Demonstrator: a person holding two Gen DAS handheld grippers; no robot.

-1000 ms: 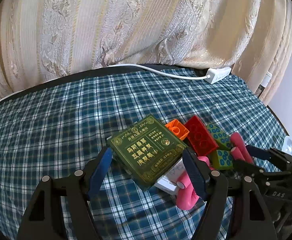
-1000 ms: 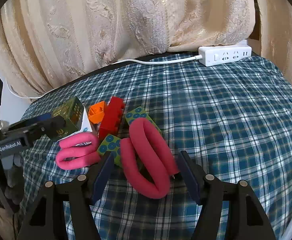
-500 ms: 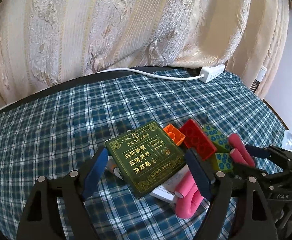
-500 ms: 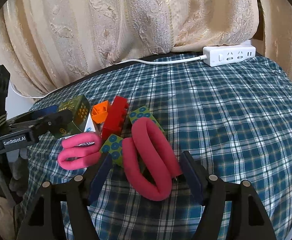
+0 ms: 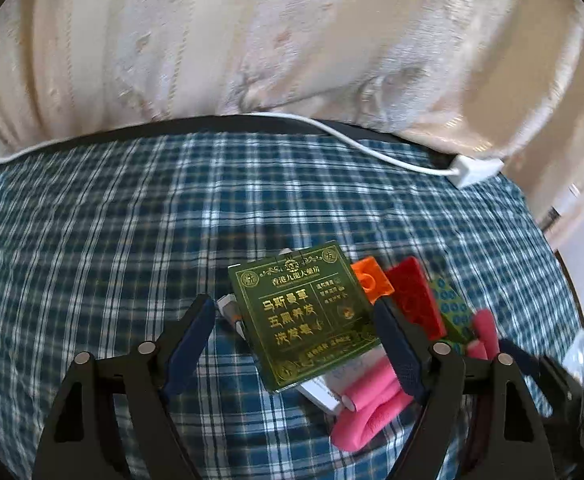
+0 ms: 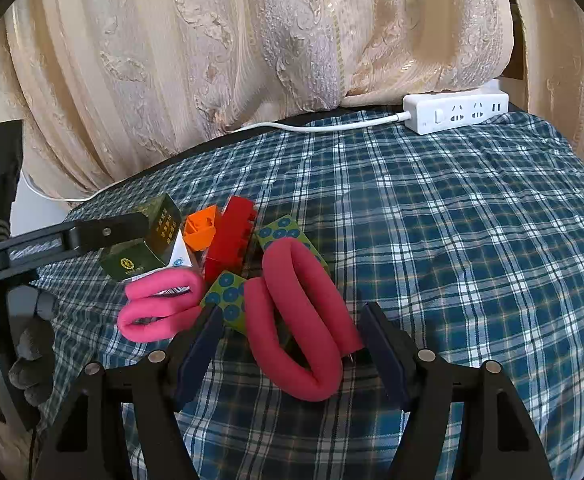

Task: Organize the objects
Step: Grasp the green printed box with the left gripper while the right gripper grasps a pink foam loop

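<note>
A blue, white and dark plaid cloth (image 6: pixel 431 216) covers the counter. The curtain (image 6: pixel 220 40) is cream with raised pale scrollwork. The box (image 5: pixel 303 316) is dark green with gold lettering. Beside it lie an orange brick (image 5: pixel 371 280) and a red brick (image 5: pixel 413 298). The blocks (image 6: pixel 228 298) are green with blue dots. One foam loop (image 6: pixel 303 320) is crimson, another (image 6: pixel 160 304) pink. The power strip (image 6: pixel 455 112) is white.

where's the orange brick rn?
In the right wrist view the orange brick sits at left-centre on the plaid cloth, wedged between the green box and the red brick.
</note>
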